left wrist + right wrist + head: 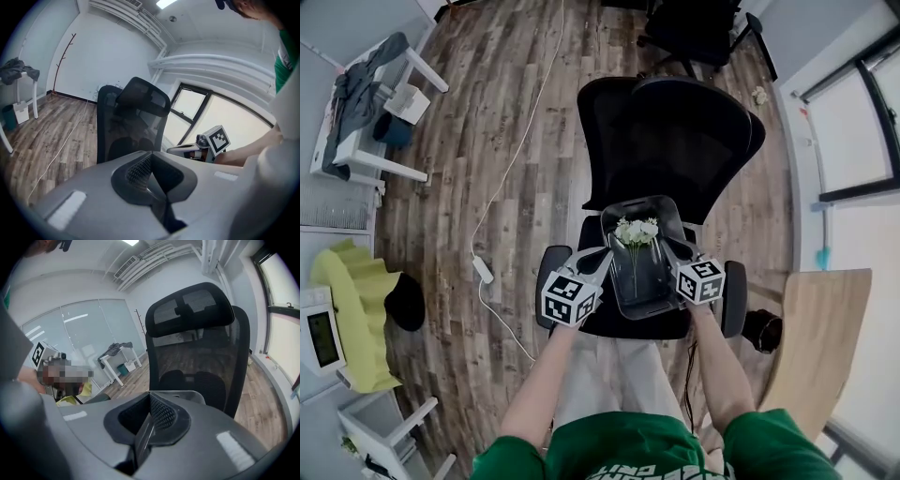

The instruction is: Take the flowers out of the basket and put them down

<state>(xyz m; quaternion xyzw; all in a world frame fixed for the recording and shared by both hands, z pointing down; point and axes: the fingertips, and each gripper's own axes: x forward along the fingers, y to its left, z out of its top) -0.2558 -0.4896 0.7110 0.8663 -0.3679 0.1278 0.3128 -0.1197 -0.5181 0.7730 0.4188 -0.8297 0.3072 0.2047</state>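
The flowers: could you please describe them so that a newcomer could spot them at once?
Find the black office chair on the wooden floor. Over its seat is a dark basket. The flowers lie inside: a small white bunch on a thin stem, the only pale thing there.

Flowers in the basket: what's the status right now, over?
Both shut on the basket rim: left gripper, right gripper, opposite sides. White flowers lying inside, not yet out. Basket over the black chair; nothing covers the flowers.
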